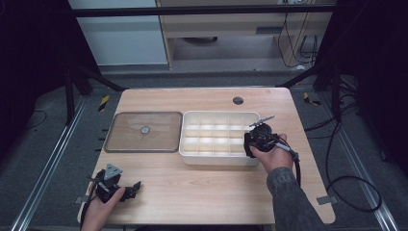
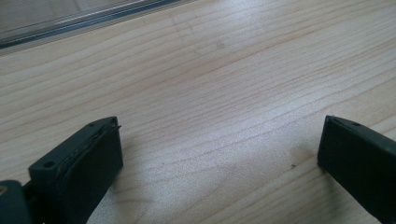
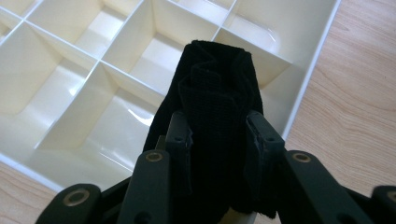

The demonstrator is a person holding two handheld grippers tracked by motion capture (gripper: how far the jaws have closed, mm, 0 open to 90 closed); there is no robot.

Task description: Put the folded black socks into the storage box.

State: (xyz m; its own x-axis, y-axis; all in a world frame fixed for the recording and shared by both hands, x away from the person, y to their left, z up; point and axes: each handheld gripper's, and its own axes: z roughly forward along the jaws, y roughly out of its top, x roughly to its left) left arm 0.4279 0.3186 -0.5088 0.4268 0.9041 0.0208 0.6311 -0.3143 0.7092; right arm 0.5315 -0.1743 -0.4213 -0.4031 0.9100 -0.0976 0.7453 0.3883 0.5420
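1. The right claw (image 3: 217, 133) is clamped on a folded black cloth (image 3: 217, 84), which stands up between the jaws and sits over the lower right corner of the cream compartment tray (image 1: 190, 156), at centre right of the high view.
2. Risk of a wrong cell: in the right gripper view the cloth hangs over a divider wall rather than squarely over one compartment. Let go here and it would likely drape across the wall or spill into two cells.
3. Risk of snagging: the cloth looks wider than the jaws and loosely folded, so a loose edge could catch on a divider and unfold on the way down.
4. Risk of shoving the tray: the right claw is close to the tray's right wall, so a low approach could knock that rim and slide the tray on the wooden surface (image 1: 202, 187).
5. The left claw (image 2: 219, 144) is spread wide and holds nothing, resting low over bare wood at the lower left of the high view, well apart from the tray.
6. Open room: a broad bare band of surface runs along the bottom of the high view. The clear lid (image 1: 144, 131) lies just beside the tray's left wall, so leftward room there is tight. The surface's right edge is near the right hand (image 1: 273, 156).
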